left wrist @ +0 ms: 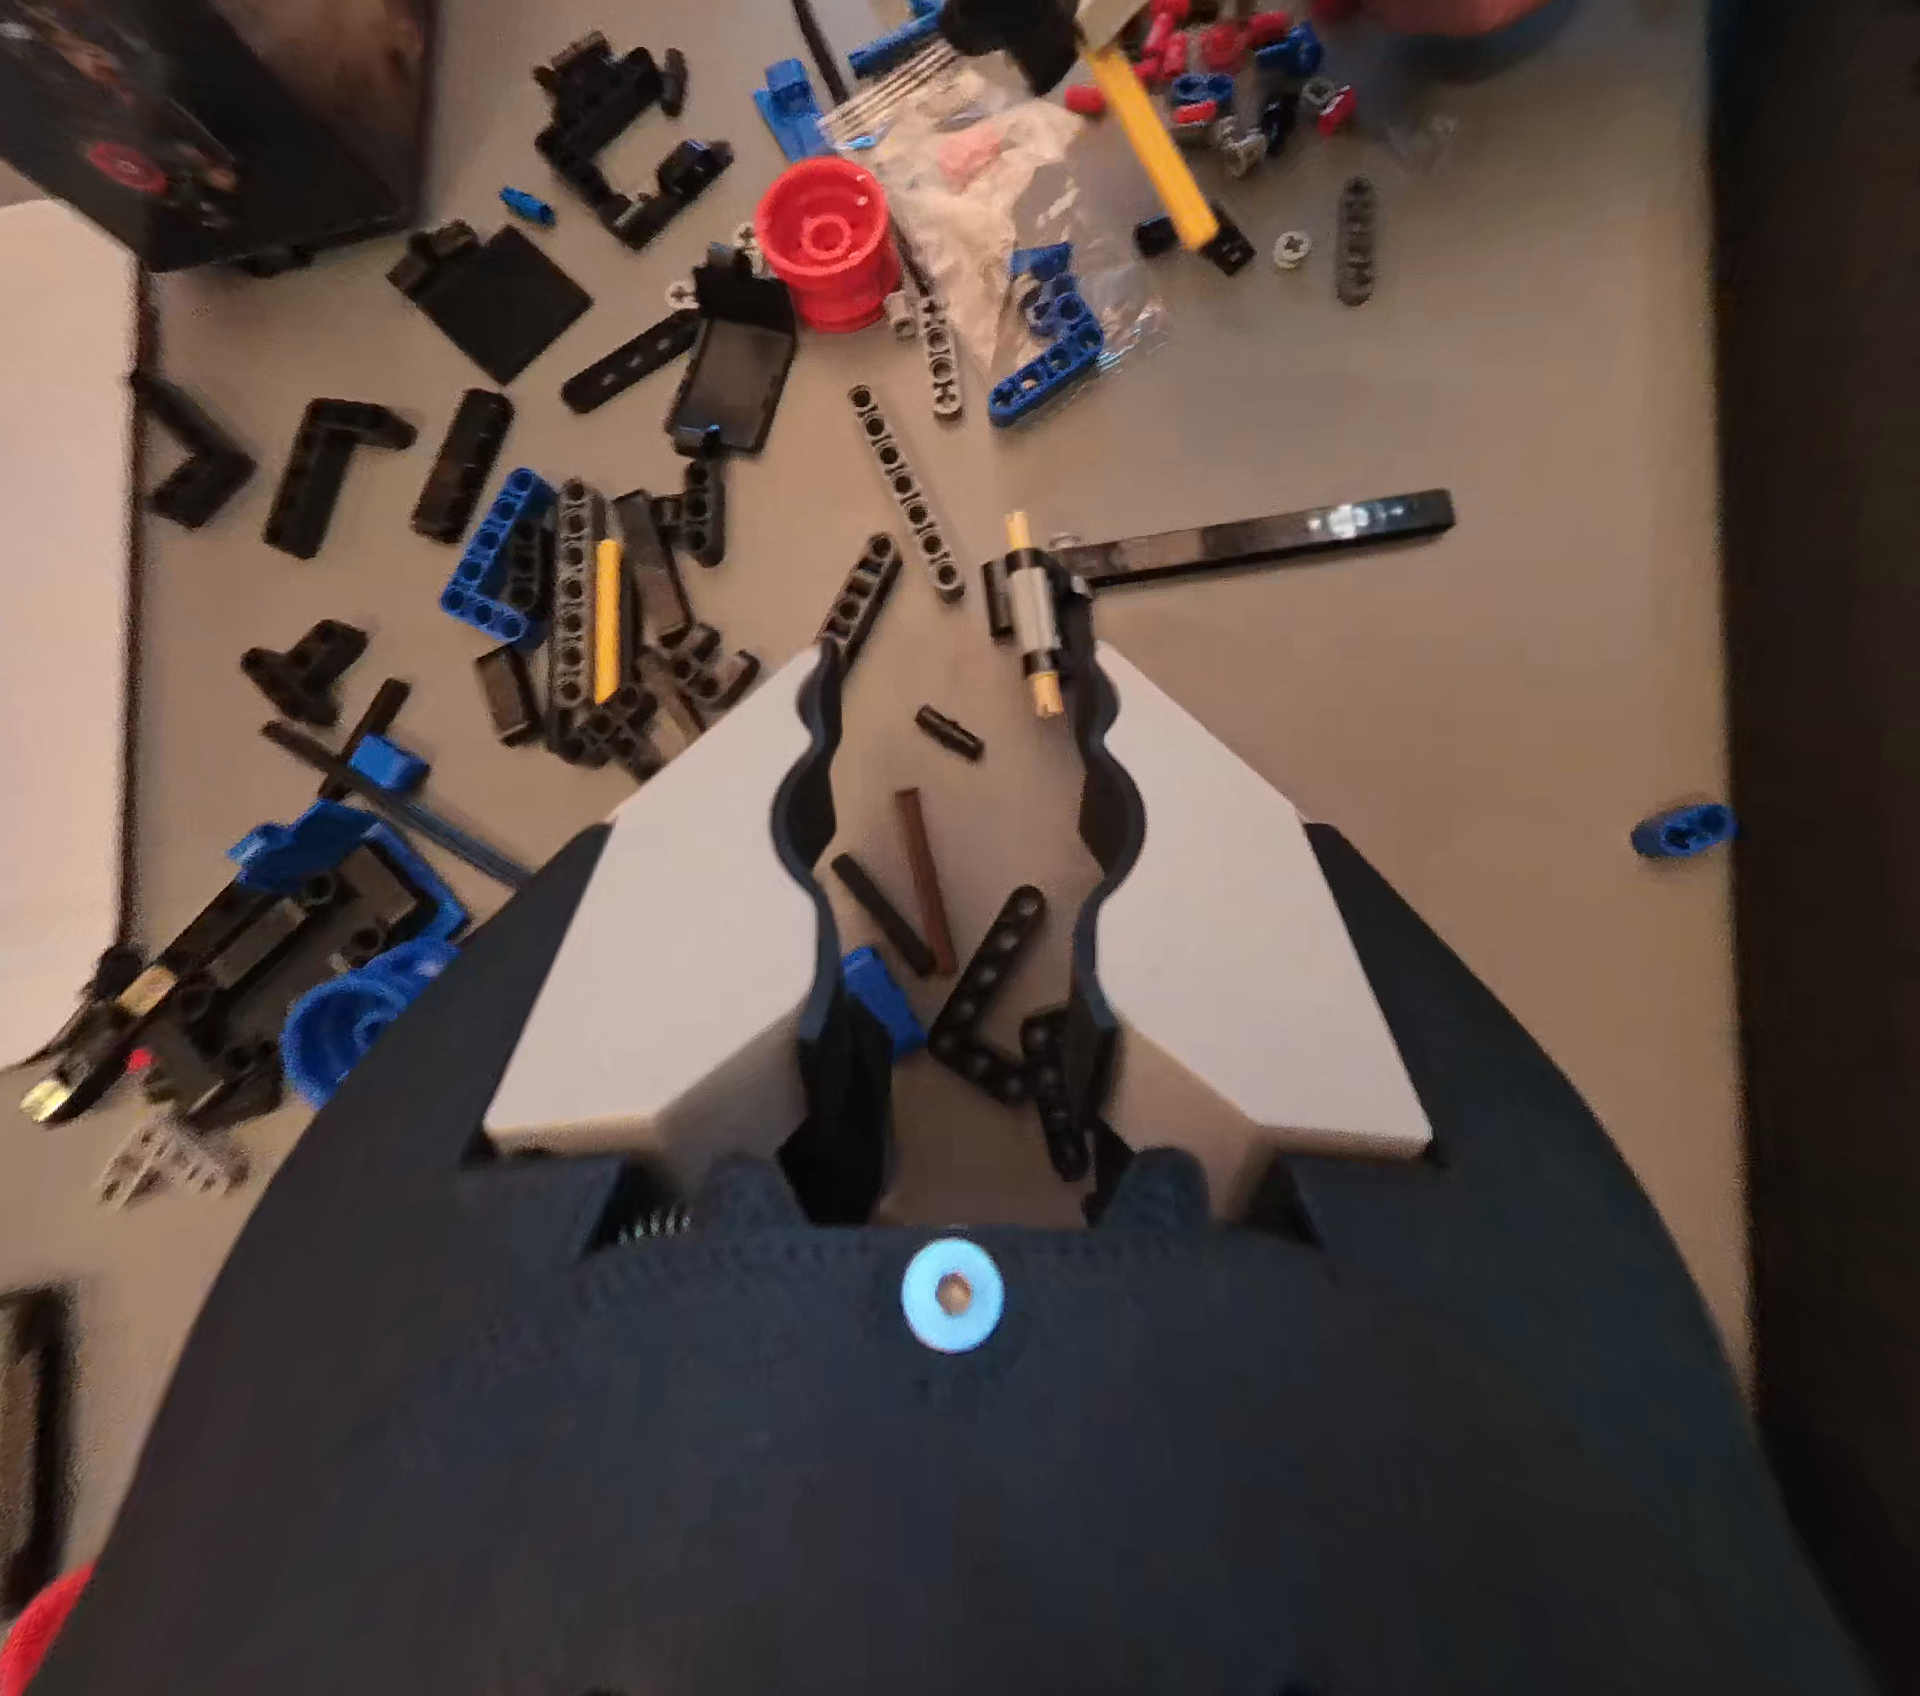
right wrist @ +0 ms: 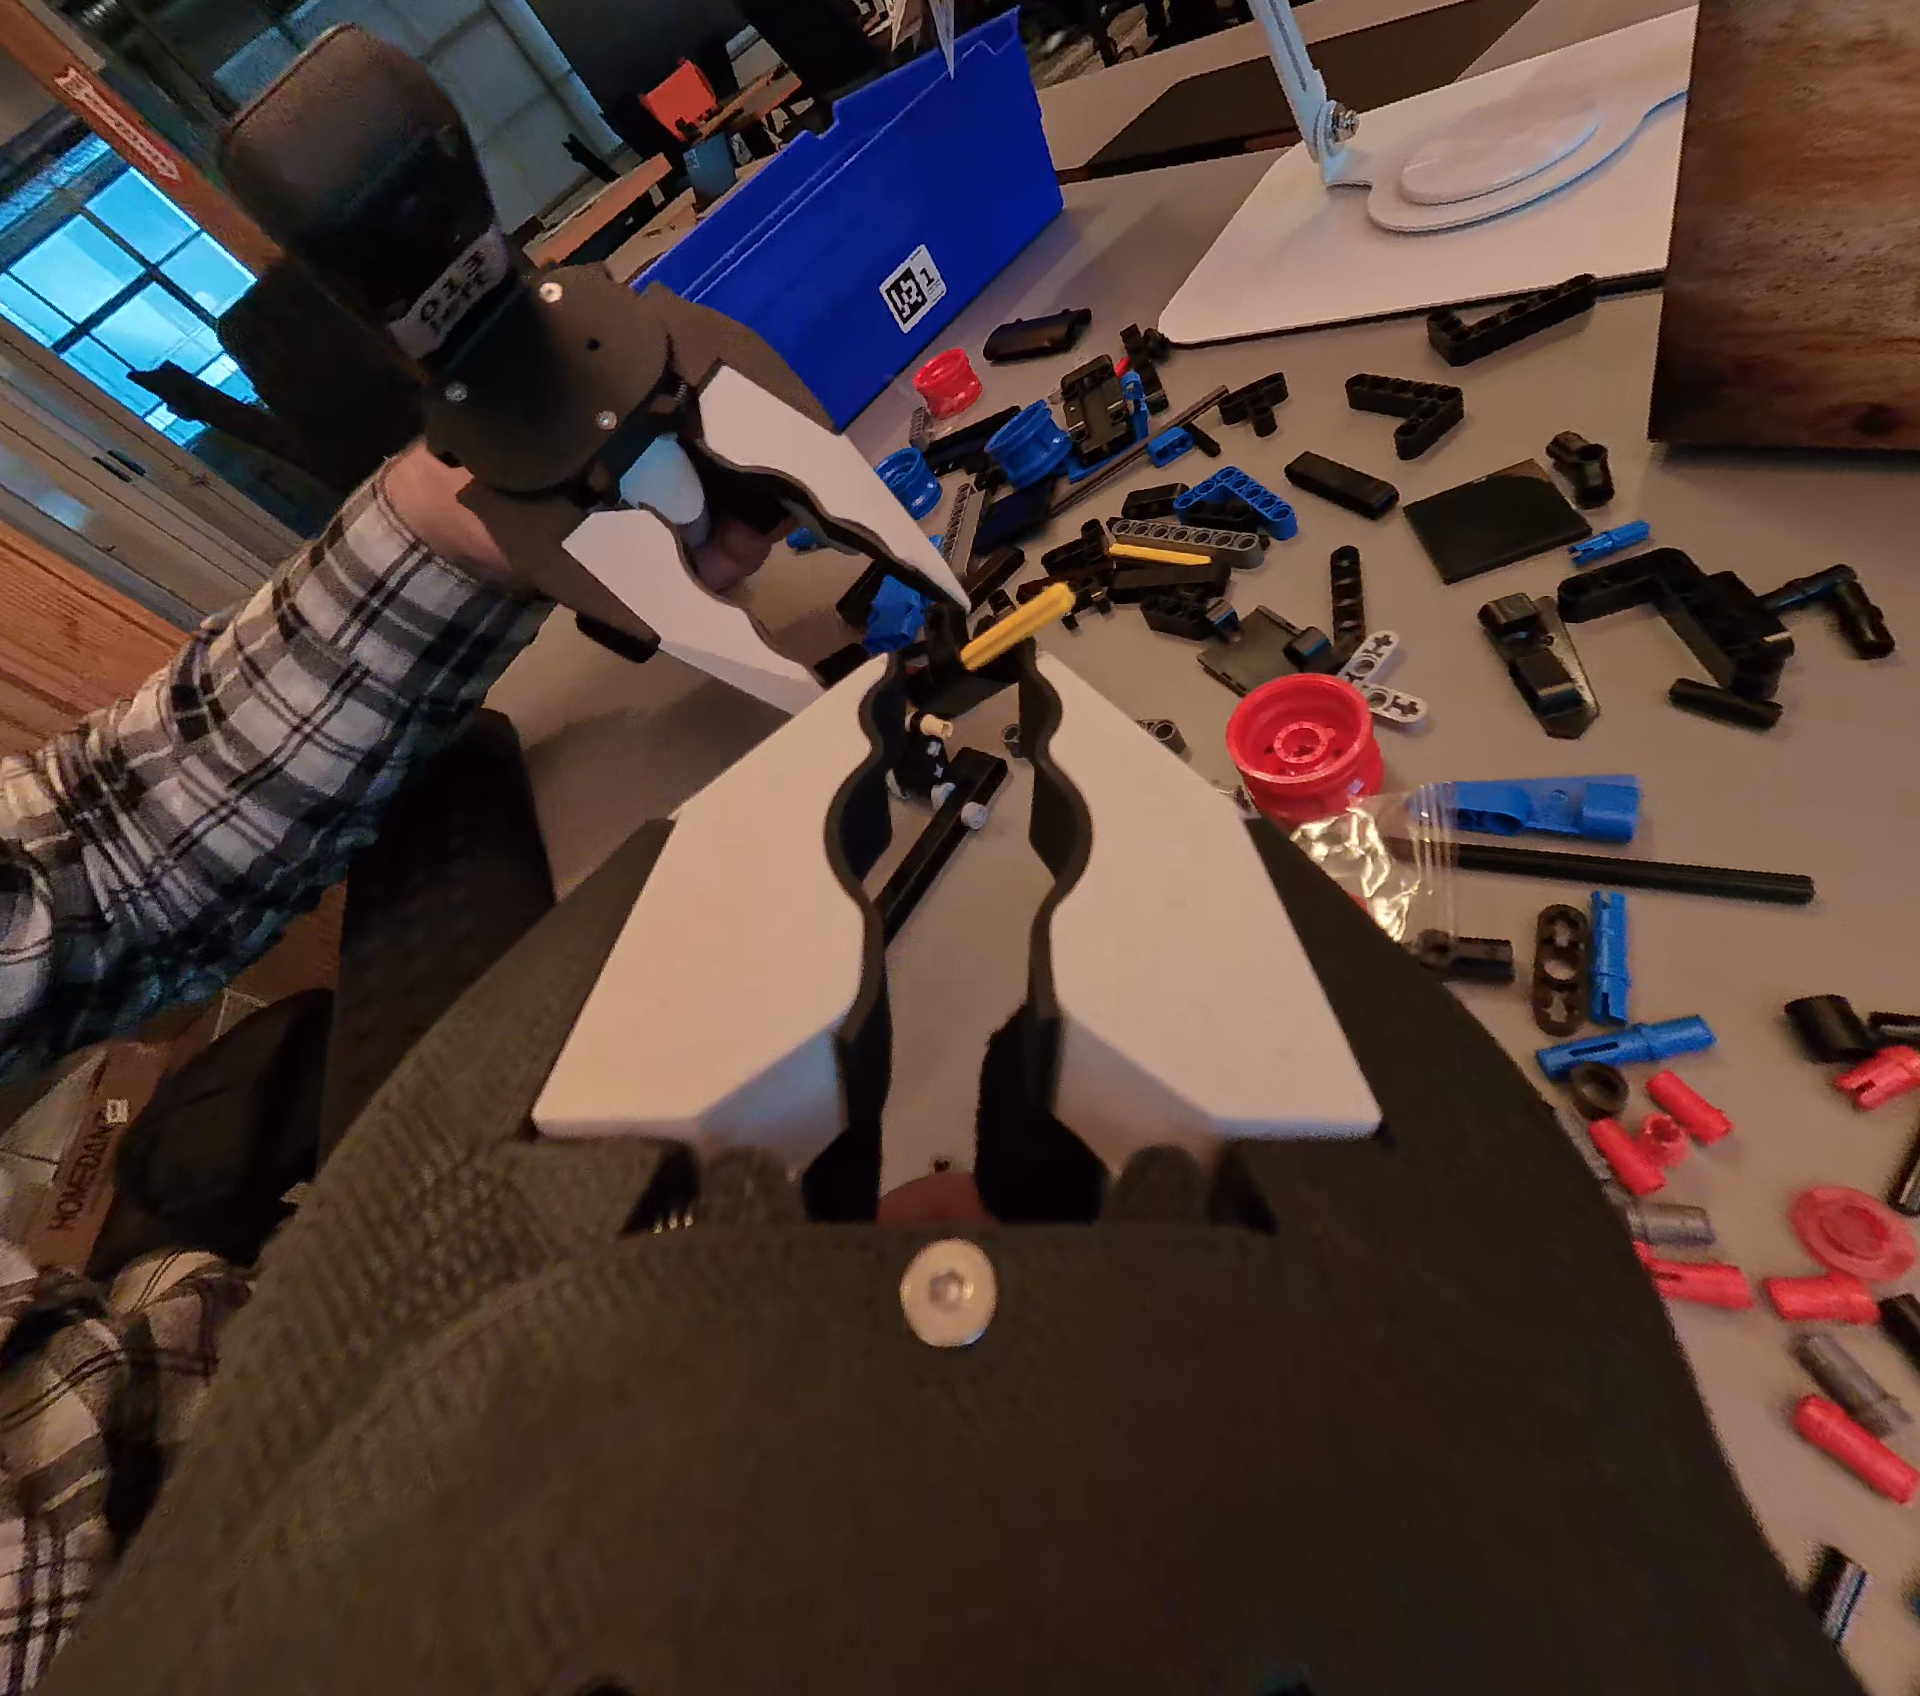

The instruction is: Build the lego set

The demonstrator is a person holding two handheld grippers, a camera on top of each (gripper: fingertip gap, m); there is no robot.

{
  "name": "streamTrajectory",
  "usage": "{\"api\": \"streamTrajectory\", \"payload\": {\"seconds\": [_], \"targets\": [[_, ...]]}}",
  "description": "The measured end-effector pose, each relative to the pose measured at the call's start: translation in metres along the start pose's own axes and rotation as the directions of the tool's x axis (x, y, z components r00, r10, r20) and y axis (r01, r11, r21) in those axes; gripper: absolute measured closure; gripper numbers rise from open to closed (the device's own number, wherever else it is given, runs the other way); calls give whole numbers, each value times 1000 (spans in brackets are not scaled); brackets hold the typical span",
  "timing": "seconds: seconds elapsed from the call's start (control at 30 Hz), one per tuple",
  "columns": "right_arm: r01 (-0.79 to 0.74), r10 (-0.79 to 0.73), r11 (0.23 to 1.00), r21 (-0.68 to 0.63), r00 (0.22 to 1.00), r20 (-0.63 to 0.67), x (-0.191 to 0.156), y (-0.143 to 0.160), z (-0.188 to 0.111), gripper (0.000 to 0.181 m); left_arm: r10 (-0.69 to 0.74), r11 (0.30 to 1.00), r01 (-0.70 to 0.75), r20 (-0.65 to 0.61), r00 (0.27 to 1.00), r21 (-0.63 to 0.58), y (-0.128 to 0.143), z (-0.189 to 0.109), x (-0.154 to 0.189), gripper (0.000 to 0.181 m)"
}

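Observation:
My left gripper (left wrist: 951,659) is open and empty, low over the grey table (left wrist: 1403,711). Its right fingertip is beside a small build (left wrist: 1039,597): a long black beam (left wrist: 1278,529) with a grey sleeve and a tan axle, lying on the table. This build also shows under my right gripper (right wrist: 956,664), which is shut on a black piece with a yellow axle (right wrist: 1013,628) through it, held above the table. The yellow axle (left wrist: 1153,150) also shows at the top of the left wrist view. Loose black, blue and grey beams (left wrist: 582,597) lie scattered to the left.
A red wheel hub (left wrist: 826,238) and a clear plastic bag (left wrist: 997,212) lie mid-table. The set's dark box (left wrist: 208,15) stands far left. A blue bin (right wrist: 883,223) and a white stand base (right wrist: 1403,244) are behind. Red pins (right wrist: 1714,1158) lie right. A plaid sleeve (right wrist: 260,711) holds the left gripper. Tip to tip, the grippers are about 9 centimetres apart.

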State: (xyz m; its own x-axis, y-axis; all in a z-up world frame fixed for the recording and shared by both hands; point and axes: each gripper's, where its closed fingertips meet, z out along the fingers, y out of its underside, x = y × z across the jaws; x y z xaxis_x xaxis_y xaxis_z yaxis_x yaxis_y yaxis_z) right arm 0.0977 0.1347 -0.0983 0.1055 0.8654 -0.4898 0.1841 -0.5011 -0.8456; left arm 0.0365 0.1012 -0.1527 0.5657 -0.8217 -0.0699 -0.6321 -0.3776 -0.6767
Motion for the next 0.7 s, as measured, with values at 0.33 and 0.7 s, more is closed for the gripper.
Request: {"api": "streamTrajectory", "payload": {"seconds": [0.33,0.7], "targets": [[-9,9,1000,0,1000,2,3,0,-2,161,109,988,-109,-8,994,-112,7,24,19,175],[-10,10,1000,-8,1000,-3,2,1,-2,161,215,970,-206,64,974,-128,3,0,62,125]]}}
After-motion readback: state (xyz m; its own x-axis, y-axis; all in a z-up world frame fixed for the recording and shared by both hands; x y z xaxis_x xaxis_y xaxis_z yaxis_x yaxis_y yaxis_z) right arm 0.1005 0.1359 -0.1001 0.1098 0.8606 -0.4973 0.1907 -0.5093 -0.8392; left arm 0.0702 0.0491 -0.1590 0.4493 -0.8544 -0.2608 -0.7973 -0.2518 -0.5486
